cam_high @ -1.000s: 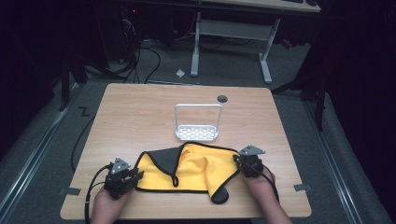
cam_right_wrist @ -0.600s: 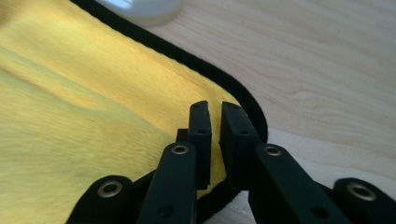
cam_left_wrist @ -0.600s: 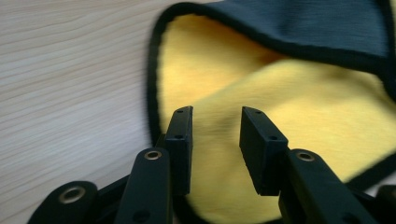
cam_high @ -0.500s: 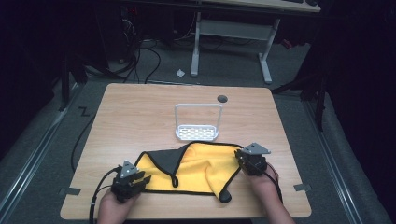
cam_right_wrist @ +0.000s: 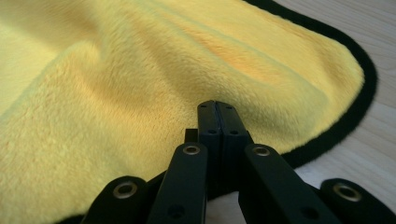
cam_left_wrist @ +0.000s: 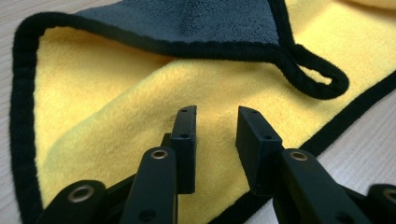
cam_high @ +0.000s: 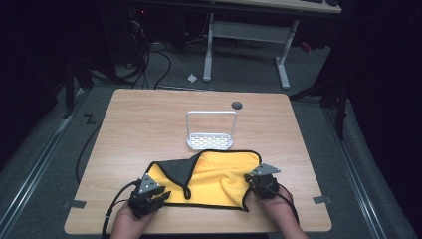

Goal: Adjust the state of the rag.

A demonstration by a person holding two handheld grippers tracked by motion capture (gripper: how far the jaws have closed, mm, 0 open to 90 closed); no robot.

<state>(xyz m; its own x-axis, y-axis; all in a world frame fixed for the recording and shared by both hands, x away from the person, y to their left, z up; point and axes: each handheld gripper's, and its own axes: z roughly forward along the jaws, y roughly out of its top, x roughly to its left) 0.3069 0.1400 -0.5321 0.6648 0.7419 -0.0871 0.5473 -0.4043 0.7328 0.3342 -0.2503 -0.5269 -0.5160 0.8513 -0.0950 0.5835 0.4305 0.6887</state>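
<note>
**Two tools at the near edge of a yellow cloth**

The yellow cloth (cam_high: 219, 179) with its black hem lies flat in the lower middle of the high view, on the near half of the table (cam_high: 149, 124). Its upper left corner is folded over, so the grey underside (cam_left_wrist: 196, 21) shows, and a small black loop (cam_left_wrist: 322, 79) sticks out at the fold. Above it in the frame, just past the cloth's far hem, stands a white wire rack (cam_high: 211, 130).

The left tool (cam_left_wrist: 219, 135) hovers over the cloth's lower left part with its jaws partly apart, having just closed a little, and nothing is pinched between them; plush shows through the gap. The right tool (cam_right_wrist: 217, 116) sits at the cloth's lower right edge with its jaws pressed fully together. I can't tell whether they pinch any cloth.

To my eye the job is spreading or folding this cloth. To do it well, the left tool should come down onto the hem itself rather than the thick pile, catch one layer only, and close firmly before pulling. Both hands should then draw apart evenly, low to the table, so the folded corner falls open and no new creases form.
</note>
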